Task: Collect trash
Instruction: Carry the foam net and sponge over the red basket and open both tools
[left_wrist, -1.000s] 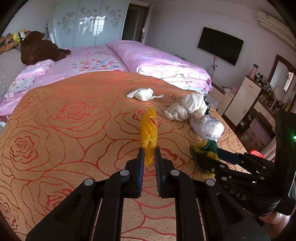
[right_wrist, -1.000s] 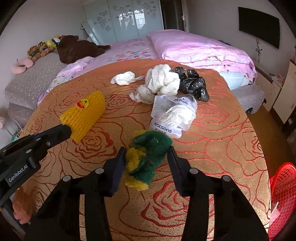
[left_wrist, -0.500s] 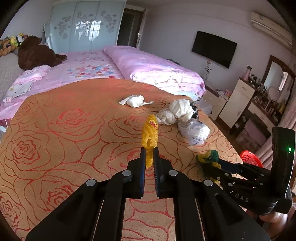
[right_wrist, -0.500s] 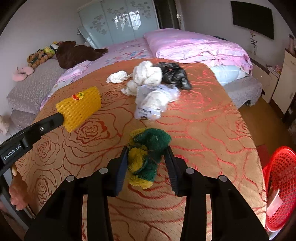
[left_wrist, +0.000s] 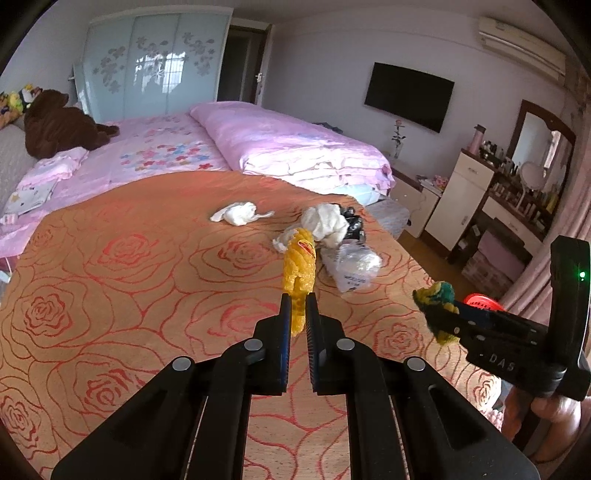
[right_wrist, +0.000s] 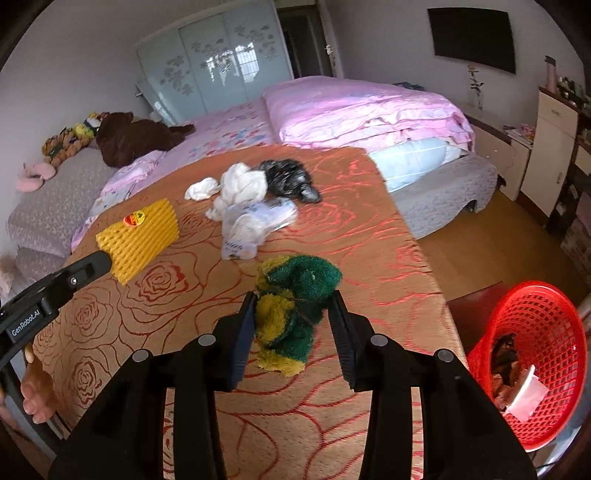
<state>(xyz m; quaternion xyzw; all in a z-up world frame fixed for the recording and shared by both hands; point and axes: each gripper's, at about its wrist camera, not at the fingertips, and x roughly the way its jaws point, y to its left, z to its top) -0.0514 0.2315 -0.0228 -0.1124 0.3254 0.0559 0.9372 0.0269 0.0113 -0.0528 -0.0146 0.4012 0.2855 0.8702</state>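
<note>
The left gripper (left_wrist: 298, 306) is clamped on the yellow foam net (left_wrist: 299, 269), which sticks up beyond its fingers. The right gripper (right_wrist: 291, 317) has just been closing and squeezes the green-yellow scrubber (right_wrist: 295, 299) between its fingers, with the red basket (right_wrist: 532, 325) to their right.

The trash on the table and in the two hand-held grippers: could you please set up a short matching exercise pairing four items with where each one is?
Things:
1. yellow foam net
2. green and yellow scouring pad
3. black plastic bag
4. red basket

Places:
A. on the floor beside the table
B. in the left hand-held gripper
C. lying on the orange tablecloth
D. in the right hand-held gripper

Pairs: 1-B, 2-D, 3-C, 4-A
</note>
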